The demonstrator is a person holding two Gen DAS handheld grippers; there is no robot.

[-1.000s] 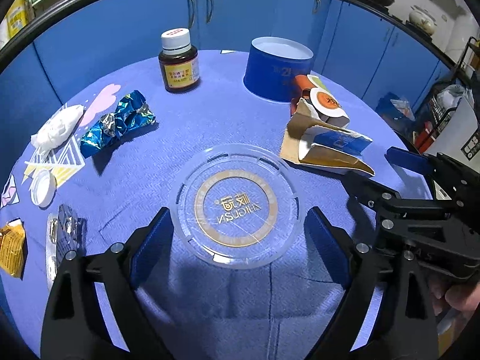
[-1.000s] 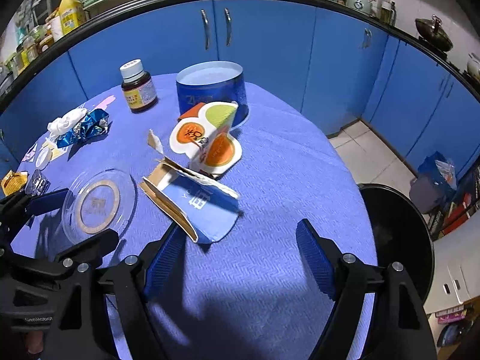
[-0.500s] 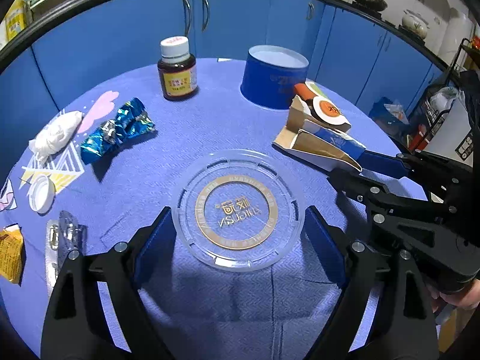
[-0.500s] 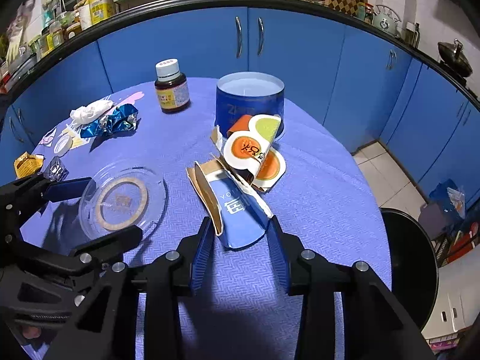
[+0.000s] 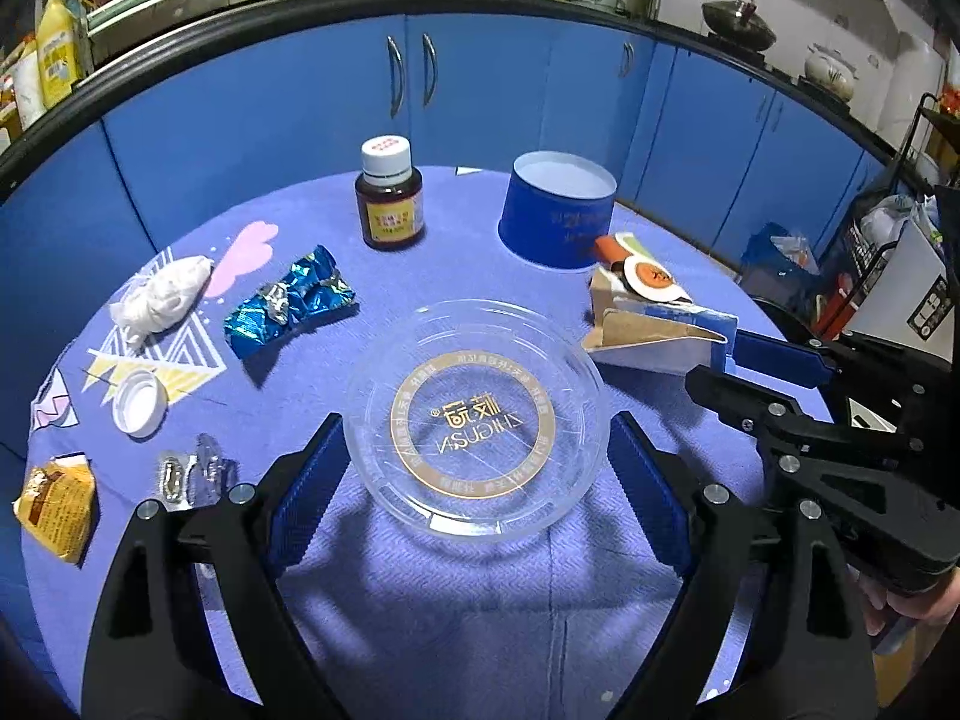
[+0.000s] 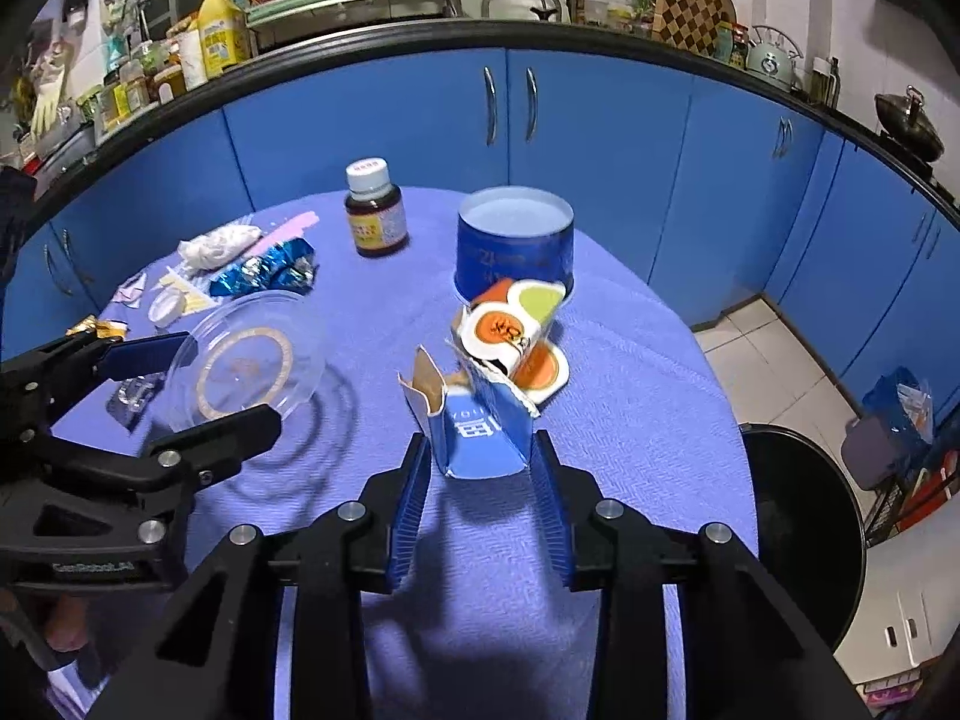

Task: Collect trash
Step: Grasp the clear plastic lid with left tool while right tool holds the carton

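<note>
Both grippers loaded.
My right gripper point(image 6: 480, 495) pinches the flimsy torn carton point(image 6: 474, 426) at frame centre; left gripper point(image 5: 474, 480) spans the light clear lid point(image 5: 474, 426).

Round blue-clothed table point(image 5: 480, 600) under bottle point(image 5: 389, 195), wrappers, cap.

Both views are fisheye, each set just behind its own gripper and tilted down along the fingers at the round desk point(image 5: 420, 600) from close above its near edge. Each faces the far blue cabinets point(image 6: 600, 120). The left view sits further left, the right further right. Both share the clear lid point(image 5: 474, 420), though the bent rims perhaps distort its spacing.
</note>
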